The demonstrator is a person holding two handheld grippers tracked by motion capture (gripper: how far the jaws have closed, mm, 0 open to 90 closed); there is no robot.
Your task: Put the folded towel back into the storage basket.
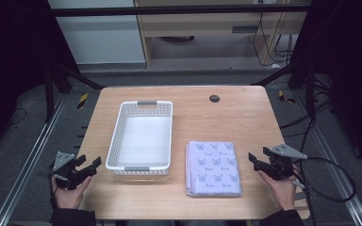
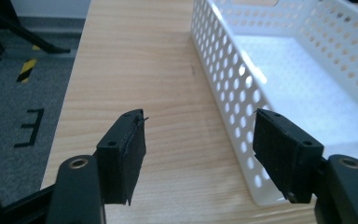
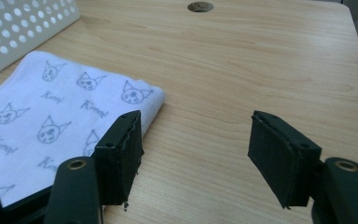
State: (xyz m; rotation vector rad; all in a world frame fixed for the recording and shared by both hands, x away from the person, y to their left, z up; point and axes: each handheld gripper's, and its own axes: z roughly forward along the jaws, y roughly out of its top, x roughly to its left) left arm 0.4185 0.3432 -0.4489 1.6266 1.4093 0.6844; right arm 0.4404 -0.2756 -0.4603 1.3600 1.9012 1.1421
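Note:
A white perforated basket (image 1: 143, 136) stands empty on the wooden table (image 1: 235, 117), left of centre. To its right lies a folded pale lilac cloth (image 1: 213, 167) printed with small cat faces. My left gripper (image 1: 90, 167) is held open at the table's front left corner, just left of the basket's near corner (image 2: 261, 186); nothing is between its jaws. At the front right, my right gripper (image 1: 256, 160) is open too, a short way right of the cloth. In the right gripper view (image 3: 198, 154) the cloth's corner (image 3: 135, 95) lies beside the left jaw, not between the two.
A round cable hole (image 1: 214, 98) sits near the table's far edge. Dark metal frame rails and cables run on the floor on both sides. A black cable (image 1: 332, 183) loops from the right gripper off the table's right edge.

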